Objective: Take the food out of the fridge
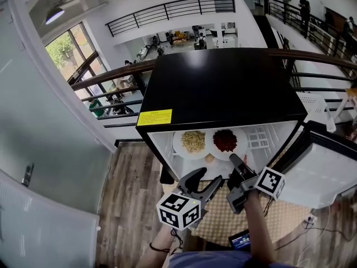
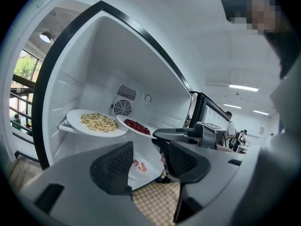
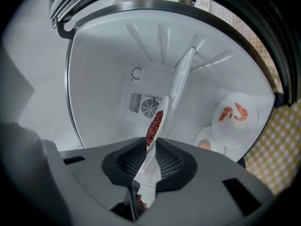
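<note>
The black mini fridge (image 1: 223, 88) stands open. On its upper shelf are a white plate of beige food (image 1: 193, 142) (image 2: 98, 122) and a white plate of red food (image 1: 225, 140) (image 2: 136, 125) (image 3: 154, 126). My right gripper (image 1: 234, 159) (image 3: 149, 157) reaches into the fridge and is shut on the near rim of the red-food plate, which appears edge-on between the pads. My left gripper (image 1: 209, 177) (image 2: 148, 161) hangs in front of the fridge opening, open, with nothing in it. Lower down lies a plate with two shrimps (image 2: 141, 166) (image 3: 235, 114).
The fridge door (image 1: 326, 169) stands open at the right. A small plate with a pale round item (image 3: 204, 142) sits beside the shrimp plate. A checkered cloth (image 1: 223, 216) lies below the opening. A wooden rail (image 1: 111, 74) runs behind the fridge.
</note>
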Tool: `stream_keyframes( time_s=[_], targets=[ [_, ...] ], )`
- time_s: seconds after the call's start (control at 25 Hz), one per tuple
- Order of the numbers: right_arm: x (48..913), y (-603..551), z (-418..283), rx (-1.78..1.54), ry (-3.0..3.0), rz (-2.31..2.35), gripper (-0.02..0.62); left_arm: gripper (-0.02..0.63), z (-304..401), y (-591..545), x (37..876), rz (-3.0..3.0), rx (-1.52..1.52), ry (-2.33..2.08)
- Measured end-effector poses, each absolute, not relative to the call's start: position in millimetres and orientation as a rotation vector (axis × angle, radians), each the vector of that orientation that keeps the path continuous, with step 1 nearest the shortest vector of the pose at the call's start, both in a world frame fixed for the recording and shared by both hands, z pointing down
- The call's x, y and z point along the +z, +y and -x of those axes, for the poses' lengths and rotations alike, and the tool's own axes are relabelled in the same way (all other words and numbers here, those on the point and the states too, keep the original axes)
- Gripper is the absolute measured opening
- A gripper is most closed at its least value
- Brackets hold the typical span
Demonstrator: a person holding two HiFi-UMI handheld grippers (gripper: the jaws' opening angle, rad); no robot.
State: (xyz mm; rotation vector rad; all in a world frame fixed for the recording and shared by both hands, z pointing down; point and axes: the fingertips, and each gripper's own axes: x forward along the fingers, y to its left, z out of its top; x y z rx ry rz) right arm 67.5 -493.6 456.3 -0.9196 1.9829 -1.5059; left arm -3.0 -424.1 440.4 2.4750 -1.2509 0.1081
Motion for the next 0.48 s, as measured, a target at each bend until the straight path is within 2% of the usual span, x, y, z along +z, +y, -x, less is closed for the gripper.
stream_keyframes(
  time_s=[0.2,0.48],
  targets=[
    [456.6,-491.9,-70.2,-1.517,1.985,0.901,0.066,0.256,5.7,-446.9,444.6,-2.404,0.048,-1.173],
    [458.5,-484.3,-74.8,-1.541,1.98,0.879,0.048,0.259,-1.5,-465.0,449.9,-2.4,0.078,-1.125]
  ],
)
